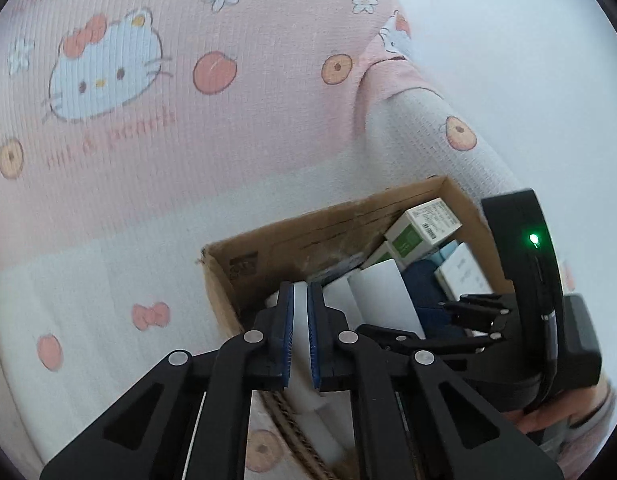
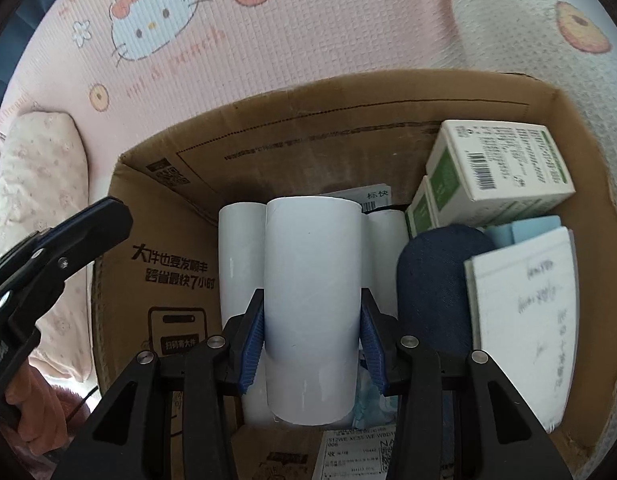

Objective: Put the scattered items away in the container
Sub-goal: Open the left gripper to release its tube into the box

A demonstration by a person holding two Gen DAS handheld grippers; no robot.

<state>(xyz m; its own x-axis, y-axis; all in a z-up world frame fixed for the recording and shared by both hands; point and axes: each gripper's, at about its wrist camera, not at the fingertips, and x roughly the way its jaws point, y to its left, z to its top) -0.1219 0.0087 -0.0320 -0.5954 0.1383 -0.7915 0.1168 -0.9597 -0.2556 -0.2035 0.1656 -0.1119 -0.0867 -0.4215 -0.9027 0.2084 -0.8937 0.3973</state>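
Observation:
A brown cardboard box [image 2: 300,128] sits on a pink Hello Kitty blanket. My right gripper [image 2: 312,320] is shut on a white paper roll [image 2: 310,272] and holds it over the box interior. More white rolls [image 2: 240,256], green-and-white cartons [image 2: 496,160], a dark blue rounded item [image 2: 432,288] and a white notebook [image 2: 524,320] lie inside. My left gripper [image 1: 300,312] hangs over the near left edge of the box [image 1: 308,232] with its blue pads close together; nothing shows between them. The right gripper also shows in the left wrist view [image 1: 474,314].
The pink and white blanket [image 1: 148,160] covers the surface all around the box. A pale floral pillow [image 2: 40,184] lies left of the box. The left gripper's finger [image 2: 68,248] reaches in from the left in the right wrist view.

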